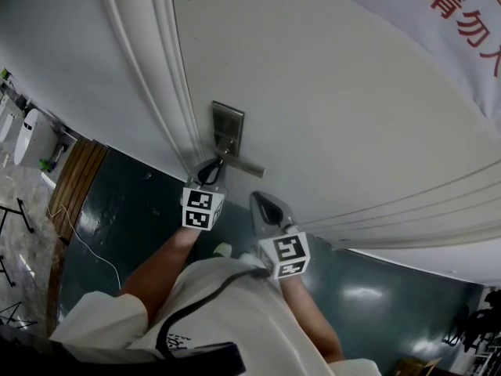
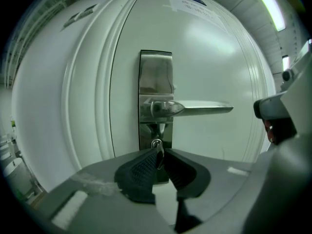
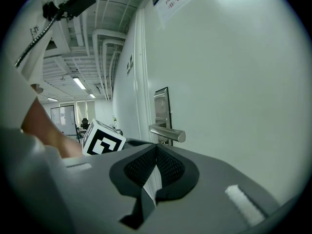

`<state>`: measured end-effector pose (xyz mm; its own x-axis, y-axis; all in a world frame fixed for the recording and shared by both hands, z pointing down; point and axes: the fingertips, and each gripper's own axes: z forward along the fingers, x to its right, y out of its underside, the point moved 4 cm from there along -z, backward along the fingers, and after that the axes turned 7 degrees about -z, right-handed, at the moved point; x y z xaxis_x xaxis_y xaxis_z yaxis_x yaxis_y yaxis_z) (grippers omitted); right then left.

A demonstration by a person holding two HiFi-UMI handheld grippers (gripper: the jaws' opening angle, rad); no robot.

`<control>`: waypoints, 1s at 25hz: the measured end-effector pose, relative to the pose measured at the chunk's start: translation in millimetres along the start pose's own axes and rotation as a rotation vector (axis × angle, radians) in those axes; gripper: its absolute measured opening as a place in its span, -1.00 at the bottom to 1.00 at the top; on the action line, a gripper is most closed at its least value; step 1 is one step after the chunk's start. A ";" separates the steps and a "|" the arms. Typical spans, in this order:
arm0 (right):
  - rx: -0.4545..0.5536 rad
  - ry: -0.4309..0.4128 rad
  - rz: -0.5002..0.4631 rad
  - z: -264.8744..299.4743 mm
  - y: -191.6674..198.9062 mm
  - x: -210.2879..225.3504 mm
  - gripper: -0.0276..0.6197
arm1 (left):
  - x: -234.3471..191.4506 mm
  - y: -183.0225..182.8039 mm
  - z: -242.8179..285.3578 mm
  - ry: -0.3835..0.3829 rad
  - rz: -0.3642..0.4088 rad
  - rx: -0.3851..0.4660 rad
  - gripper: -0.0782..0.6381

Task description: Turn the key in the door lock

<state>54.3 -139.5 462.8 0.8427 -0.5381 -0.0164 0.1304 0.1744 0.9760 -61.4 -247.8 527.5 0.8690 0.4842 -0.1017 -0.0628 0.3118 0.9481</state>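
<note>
A steel lock plate [image 2: 155, 77] with a lever handle [image 2: 197, 109] sits on the white door [image 2: 214, 57]. Below the lever a small metal key [image 2: 157, 145] sticks out of the keyhole. My left gripper [image 2: 160, 156] is shut on the key, its ribbed pads pinching the key's head. From the head view, the left gripper [image 1: 210, 172] reaches to just under the lock plate [image 1: 227, 128]. My right gripper [image 1: 264, 205] hangs a little to the right, clear of the door, shut with nothing in it. Its pads [image 3: 146, 165] meet tip to tip below the lever handle [image 3: 168, 133].
A raised door moulding [image 1: 160, 77] runs left of the lock. A white banner with red print [image 1: 438, 22] hangs on the door at upper right. The left gripper's marker cube [image 3: 103, 143] shows beside the right gripper. Dark green floor [image 1: 133, 210] lies below.
</note>
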 end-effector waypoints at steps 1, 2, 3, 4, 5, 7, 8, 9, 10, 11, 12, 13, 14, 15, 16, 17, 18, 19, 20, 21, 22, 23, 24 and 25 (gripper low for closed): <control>0.000 -0.001 0.000 -0.6 -0.3 0.1 -0.89 | 0.0 -0.2 0.0 0.003 -0.017 -0.001 -0.64; 0.001 -0.002 0.001 -1.0 -0.4 0.1 -0.89 | -0.2 -0.3 -0.1 0.004 -0.034 -0.003 -0.64; 0.002 -0.004 0.001 -1.3 -0.1 0.0 -0.89 | -0.5 -0.4 -0.2 0.005 -0.051 -0.004 -0.64; 0.003 -0.006 0.001 -1.5 0.3 -0.2 -0.89 | -1.0 -0.5 -0.3 0.004 -0.068 -0.004 -0.64; 0.004 -0.007 -0.002 -1.8 0.3 -0.4 -0.89 | -1.5 -0.5 -0.4 0.004 -0.084 -0.005 -0.64; 0.000 -0.007 -0.006 -3.0 -0.2 -0.7 -0.89 | -2.3 -0.5 -0.5 0.002 -0.113 -0.005 -0.64; -0.001 -0.007 -0.006 -3.7 -0.2 -0.6 -0.89 | -2.5 -0.5 -0.6 0.002 -0.126 -0.005 -0.64; -0.002 -0.008 -0.005 -4.4 0.0 -0.5 -0.89 | -2.8 -0.4 -0.7 0.002 -0.139 -0.005 -0.64; -0.002 -0.008 -0.004 -5.0 0.6 -0.2 -0.89 | -3.2 -0.3 -0.7 0.004 -0.153 -0.006 -0.64; -0.001 -0.008 -0.004 -5.7 1.5 0.3 -0.89 | -3.5 0.0 -0.8 0.006 -0.168 -0.007 -0.64; -0.002 -0.008 -0.003 -6.3 2.5 0.6 -0.89 | -4.0 0.4 -0.9 0.010 -0.187 -0.007 -0.64; -0.004 -0.008 -0.001 -6.8 3.5 0.8 -0.89 | -4.4 0.6 -0.8 0.017 -0.207 -0.006 -0.64; -0.006 -0.009 0.001 -7.2 4.6 0.9 -0.89 | -4.8 0.7 -0.7 0.023 -0.224 -0.006 -0.64; -0.007 -0.010 0.002 -7.3 5.1 0.8 -0.89 | -5.1 0.7 -0.6 0.030 -0.239 -0.005 -0.64; -0.006 -0.011 0.002 -7.3 5.1 0.5 -0.89 | -5.5 0.9 -0.6 0.035 -0.256 -0.005 -0.65; -0.005 -0.011 0.003 -7.3 4.8 0.2 -0.89 | -6.1 1.3 -0.7 0.041 -0.283 -0.005 -0.64; -0.004 -0.012 0.003 -7.3 4.6 -0.1 -0.89 | -6.9 2.2 -0.7 0.047 -0.321 -0.004 -0.64; -0.003 -0.013 0.002 -7.3 4.4 -0.4 -0.89 | -8.2 3.7 -0.6 0.055 -0.373 -0.002 -0.65; -0.002 -0.013 0.001 -7.3 4.2 -0.4 -0.89 | -9.8 5.5 -0.3 0.065 -0.441 0.002 -0.70; -0.003 -0.013 -0.001 -7.5 4.0 -0.3 -0.89 | -11.3 7.1 -0.1 0.077 -0.509 0.008 -0.70; -0.007 -0.011 -0.003 -8.0 3.9 -0.1 -0.89 | -12.3 8.2 -0.1 0.088 -0.558 0.013 -0.70; -0.014 -0.011 -0.004 -8.7 3.7 0.0 -0.89 | -13.1 9.0 -0.1 0.099 -0.586 0.016 -0.70; -0.020 -0.010 -0.003 -9.4 3.7 0.0 -0.89 | -13.7 9.7 0.0 0.112 -0.606 0.016 -0.70; -0.022 -0.010 -0.002 -9.8 4.3 0.1 -0.89 | -14.4 10.6 0.3 0.126 -0.631 0.015 -0.70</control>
<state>60.1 -130.7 464.8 0.8373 -0.5465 -0.0161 0.1436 0.1913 0.9710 -74.4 -251.8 539.1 0.6723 0.3039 -0.6750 0.4496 0.5568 0.6985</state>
